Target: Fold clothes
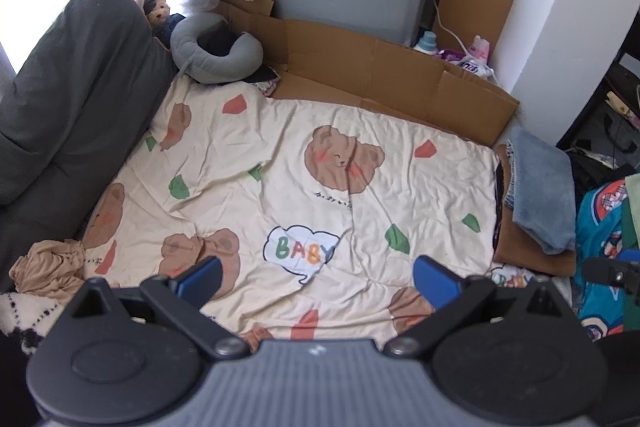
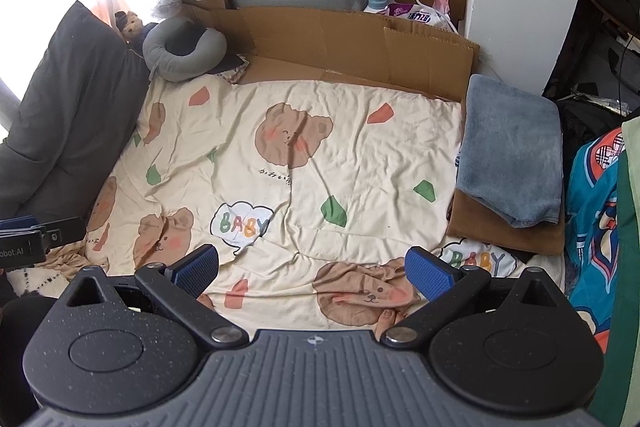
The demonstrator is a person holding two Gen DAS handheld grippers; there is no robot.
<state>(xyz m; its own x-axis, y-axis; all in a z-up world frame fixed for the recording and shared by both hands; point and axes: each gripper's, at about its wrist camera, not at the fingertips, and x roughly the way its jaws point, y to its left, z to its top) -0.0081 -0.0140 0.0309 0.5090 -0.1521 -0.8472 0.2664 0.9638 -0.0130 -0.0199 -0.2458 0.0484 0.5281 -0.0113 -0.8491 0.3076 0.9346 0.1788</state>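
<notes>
Clothes are lying in two spots on the bed: a folded stack at the right edge of both views, with a grey-blue towel [image 2: 510, 155] sitting on top of a folded brown garment [image 2: 506, 233], and a crumpled beige garment [image 1: 48, 267] bunching up at the lower left of the left wrist view. Beside that beige heap, at the bottom left edge, a white knit with dark stitching [image 1: 24, 315] is peeking out.

Both grippers are hanging over the cream bear-print sheet [image 1: 320, 167], touching no cloth. The left gripper [image 1: 316, 277] is standing wide apart and holding nothing. The right gripper [image 2: 312, 269] is spread just as wide, also empty.

A grey neck pillow [image 1: 216, 53] is resting at the upper left, next to a dark cushion [image 1: 72, 99]. Flattened cardboard [image 2: 352, 47] is lining the far side of the bed. A teal printed garment [image 2: 592, 211] is showing at the right edge.
</notes>
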